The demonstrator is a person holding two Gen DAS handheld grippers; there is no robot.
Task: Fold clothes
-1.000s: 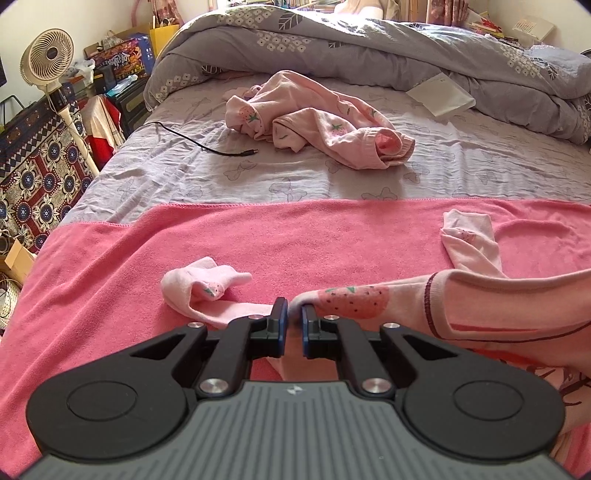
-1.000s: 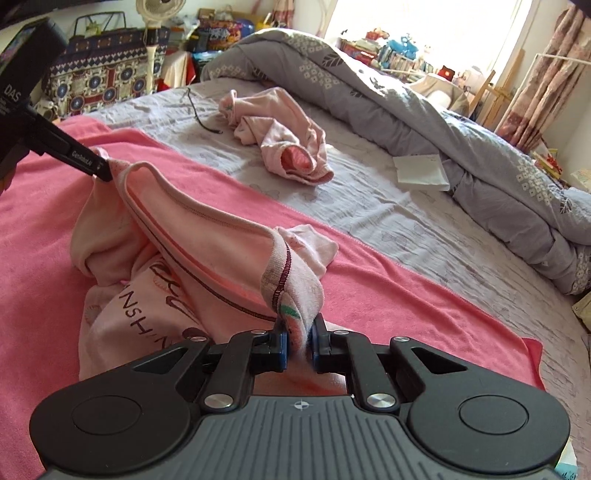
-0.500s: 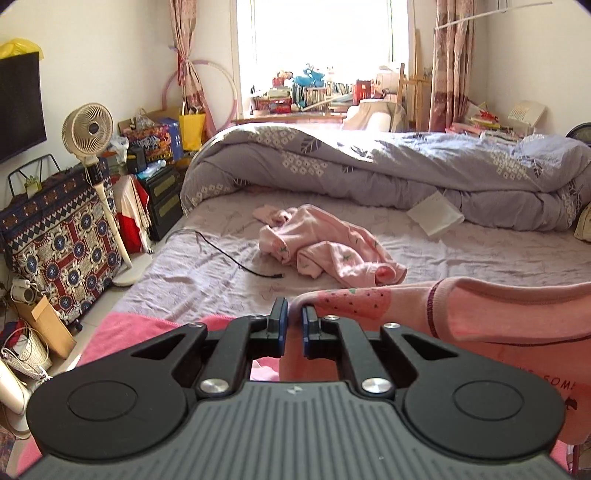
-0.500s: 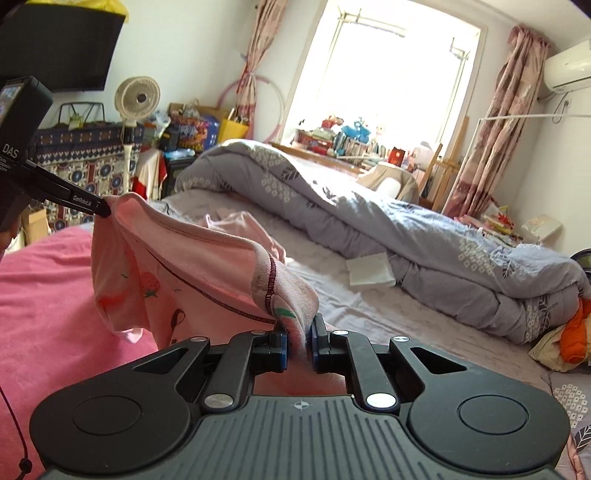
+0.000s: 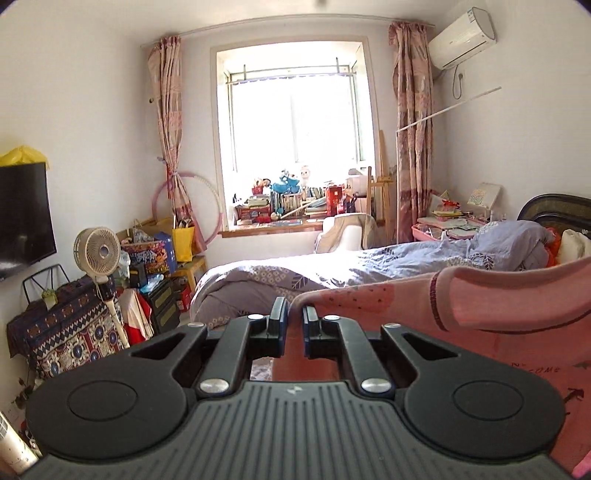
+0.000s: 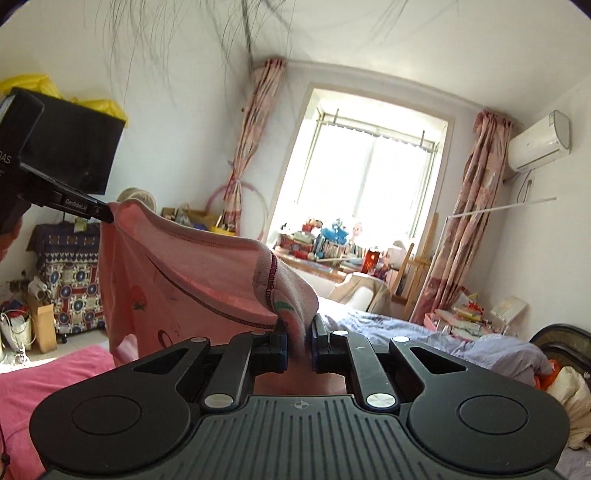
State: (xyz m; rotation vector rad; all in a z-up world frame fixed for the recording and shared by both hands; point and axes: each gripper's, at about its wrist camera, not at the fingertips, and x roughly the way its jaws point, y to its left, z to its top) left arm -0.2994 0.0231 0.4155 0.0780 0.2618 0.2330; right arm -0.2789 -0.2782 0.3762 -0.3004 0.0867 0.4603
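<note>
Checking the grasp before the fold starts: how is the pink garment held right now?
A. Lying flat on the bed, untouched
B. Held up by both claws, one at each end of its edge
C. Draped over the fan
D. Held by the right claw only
B: the right claw and the left claw each pinch the pink garment, which hangs stretched between them above the bed.

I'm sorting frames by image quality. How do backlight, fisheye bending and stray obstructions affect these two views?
Left wrist view: the window is blown out white, the walls bow at the edges, and the pink garment in the left gripper is sharp. Right wrist view: the same glare, loose hair strands cross the top, and the right gripper pinches the shirt, in shade.
</note>
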